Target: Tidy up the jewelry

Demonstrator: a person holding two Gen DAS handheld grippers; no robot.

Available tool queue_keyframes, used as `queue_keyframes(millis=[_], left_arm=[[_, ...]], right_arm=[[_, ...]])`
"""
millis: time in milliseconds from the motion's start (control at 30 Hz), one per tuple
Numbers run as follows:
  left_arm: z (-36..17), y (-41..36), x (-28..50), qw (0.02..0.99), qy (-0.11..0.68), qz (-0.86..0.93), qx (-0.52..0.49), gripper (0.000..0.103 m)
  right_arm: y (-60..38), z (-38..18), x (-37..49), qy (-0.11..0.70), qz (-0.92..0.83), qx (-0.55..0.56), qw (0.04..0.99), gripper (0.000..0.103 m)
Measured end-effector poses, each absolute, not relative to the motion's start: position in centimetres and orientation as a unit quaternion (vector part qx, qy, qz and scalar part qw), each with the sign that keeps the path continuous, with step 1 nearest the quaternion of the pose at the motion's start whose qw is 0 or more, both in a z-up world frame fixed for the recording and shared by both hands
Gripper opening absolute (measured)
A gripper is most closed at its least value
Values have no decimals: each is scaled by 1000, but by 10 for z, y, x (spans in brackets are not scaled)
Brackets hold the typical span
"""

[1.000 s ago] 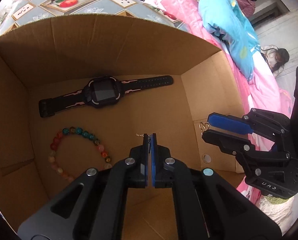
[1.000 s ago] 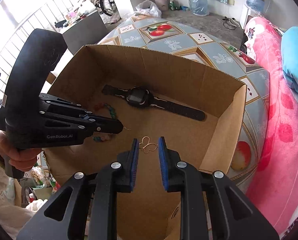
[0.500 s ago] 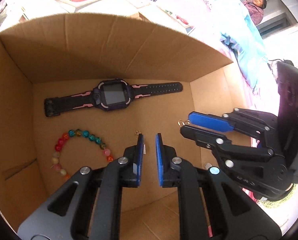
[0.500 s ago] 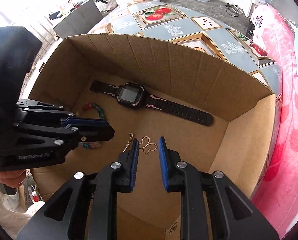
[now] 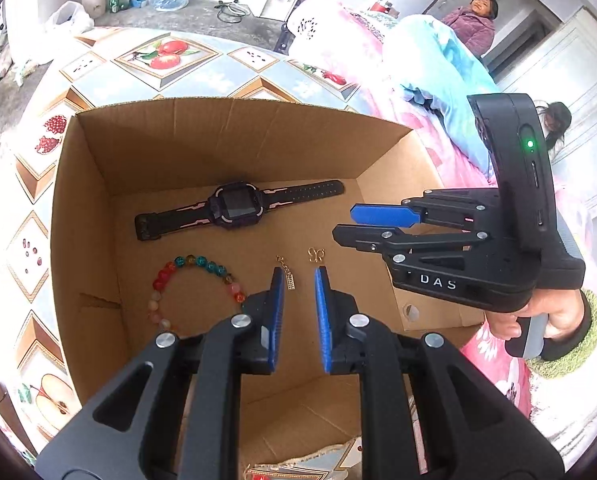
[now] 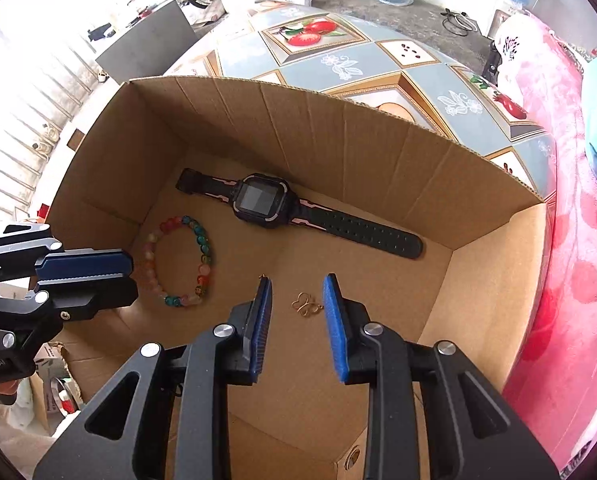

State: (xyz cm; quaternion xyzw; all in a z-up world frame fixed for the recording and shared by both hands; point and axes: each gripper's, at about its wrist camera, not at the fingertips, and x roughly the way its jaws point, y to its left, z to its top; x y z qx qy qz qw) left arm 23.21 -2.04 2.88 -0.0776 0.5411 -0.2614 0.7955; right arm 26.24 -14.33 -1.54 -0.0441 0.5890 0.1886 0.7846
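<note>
Beads first, far left of the box (image 5: pixel 234 132) floor: the bracelet (image 5: pixel 196 288) lies in a loose ring, glassy and smooth, so I'd judge it light but slippery; pinch across the strand, not a single bead. Behind it the watch (image 5: pixel 238 212) lies flat along the back wall, straps spread out. That one looks the heaviest piece, rubbery strap, easy to grip at the band beside the case.

Now the middle. The left tool (image 5: pixel 298 292) hangs over the box with its blue pads parted, nothing between them. Just beyond its tips lies a small gold charm (image 5: pixel 288 276) on a short chain, thin and flat against the cardboard, tricky to get under. Beside it to the right, the butterfly (image 5: pixel 315 255), a fine gold wire shape. It looks featherlight and bendable, so a gentle nip across the wings seems wisest.

Over to the right tool (image 6: pixel 297 304): pads apart, empty, straddling the butterfly from above without touching it in the right wrist view. All four pieces rest apart from one another inside the box.

Cardboard floor is plain and matte, decent friction, with tall walls crowding any approach. The box sits on a tabletop (image 5: pixel 158 56) covered in a fruit-patterned cloth. Right of that, a pink bed (image 6: pixel 578 260) with a blue quilt; beyond, a concrete floor with water jugs.
</note>
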Motion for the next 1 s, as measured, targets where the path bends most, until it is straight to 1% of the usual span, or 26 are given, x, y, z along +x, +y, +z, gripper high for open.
queue_keyframes(millis=[200, 267, 433, 533, 733, 1000], left_arm=[[55, 5, 200, 823, 493, -271, -82, 16], [61, 14, 187, 832, 478, -270, -81, 20], [65, 35, 161, 845, 455, -269, -78, 20], [62, 47, 150, 850, 447, -267, -80, 20], [52, 62, 141, 851, 443, -269, -85, 21], [45, 72, 143, 854, 435, -269, -91, 21]], right_arm=[[-127, -11, 246, 603, 213, -58, 767, 27], [-120, -16, 245, 617, 218, -65, 753, 26], [-109, -35, 252, 654, 218, -76, 720, 16], [-104, -47, 259, 672, 210, -85, 705, 12], [-98, -65, 275, 698, 200, -85, 682, 11], [-88, -64, 295, 691, 203, -71, 690, 10]])
